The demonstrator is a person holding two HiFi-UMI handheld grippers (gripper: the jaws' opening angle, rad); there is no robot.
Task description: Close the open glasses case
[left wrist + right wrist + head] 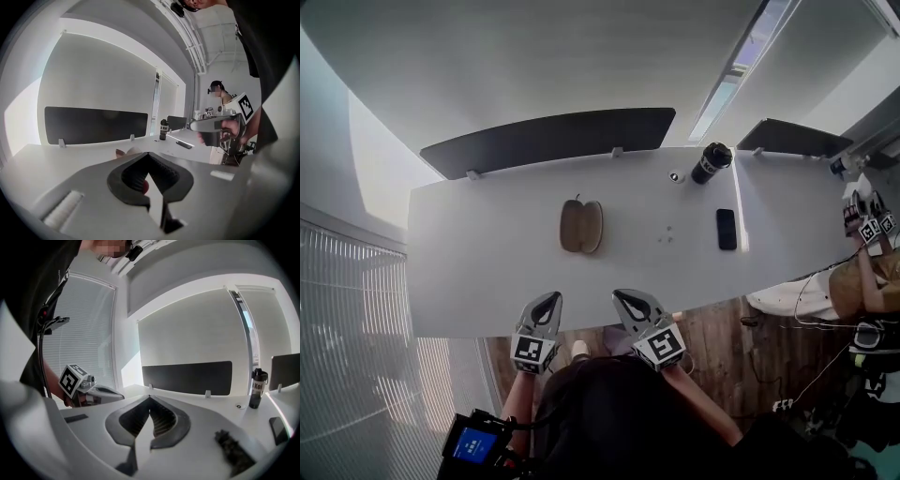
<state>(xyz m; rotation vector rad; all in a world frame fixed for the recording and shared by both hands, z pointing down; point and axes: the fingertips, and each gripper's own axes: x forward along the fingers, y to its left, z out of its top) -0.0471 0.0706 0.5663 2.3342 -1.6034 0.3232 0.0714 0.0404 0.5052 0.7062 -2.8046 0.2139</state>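
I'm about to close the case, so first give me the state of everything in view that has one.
glasses case: open, halves spread flat, untouched.
left gripper: shut, empty, short of the case.
right gripper: shut, empty, short of the case.
bottle: upright.
phone: lying flat, screen dark.

The white table (478, 253) is carrying little — an open brown glasses case (581, 226) is lying mid-table, a black phone (727, 229) is resting to its right, a dark bottle (711, 162) is standing beyond.
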